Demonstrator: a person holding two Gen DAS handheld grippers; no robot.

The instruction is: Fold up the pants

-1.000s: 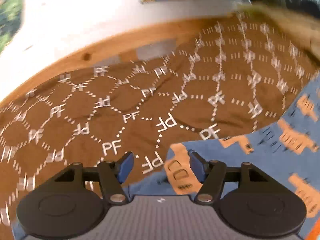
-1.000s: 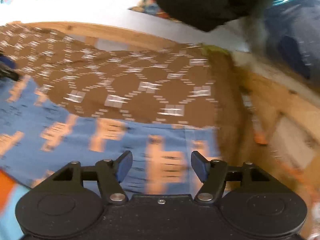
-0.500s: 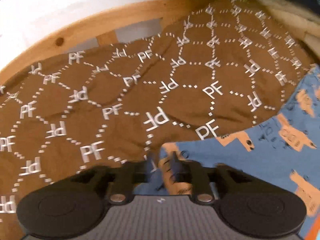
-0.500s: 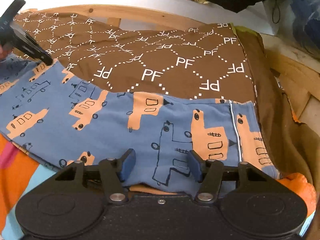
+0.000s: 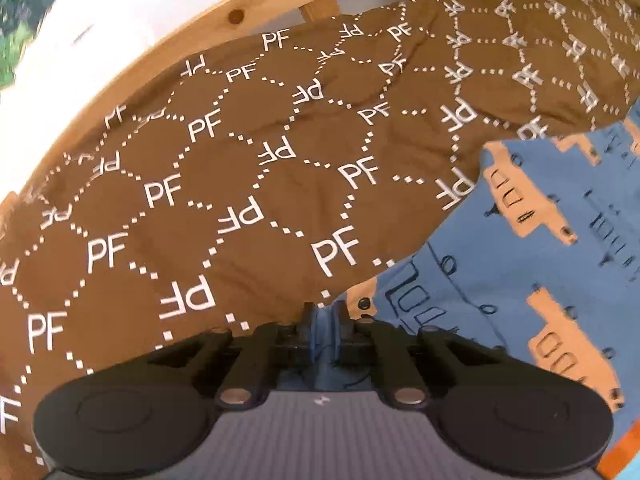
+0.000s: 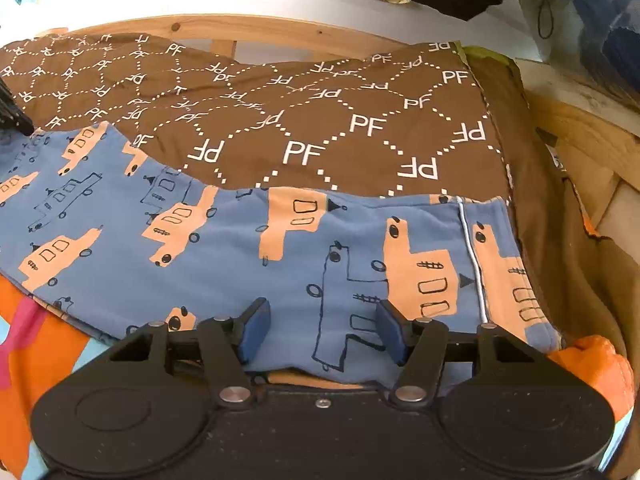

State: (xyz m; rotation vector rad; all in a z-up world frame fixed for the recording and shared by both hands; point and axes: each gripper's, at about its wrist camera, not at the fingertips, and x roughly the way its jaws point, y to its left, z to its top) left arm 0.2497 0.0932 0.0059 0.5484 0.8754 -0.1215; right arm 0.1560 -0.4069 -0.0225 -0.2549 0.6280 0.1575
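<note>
Lying flat across the brown PF-printed cover [image 6: 360, 128], the blue pants [image 6: 248, 248] with orange trucks stretch left to right inside the wooden frame [image 6: 256, 30]. Left gripper [image 5: 323, 326]: jaws closing, pinching blue fabric at what appears to be the pants' edge, though the view is tight. Right gripper [image 6: 322, 334]: jaws spread, hovering over the near hem, the cloth between them not pressed

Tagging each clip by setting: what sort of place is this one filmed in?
Most likely a bedroom, working on a bed. A brown cover printed with PF is spread inside a pale wooden frame against a white wall, and blue pants with orange vehicles lie on it.
</note>
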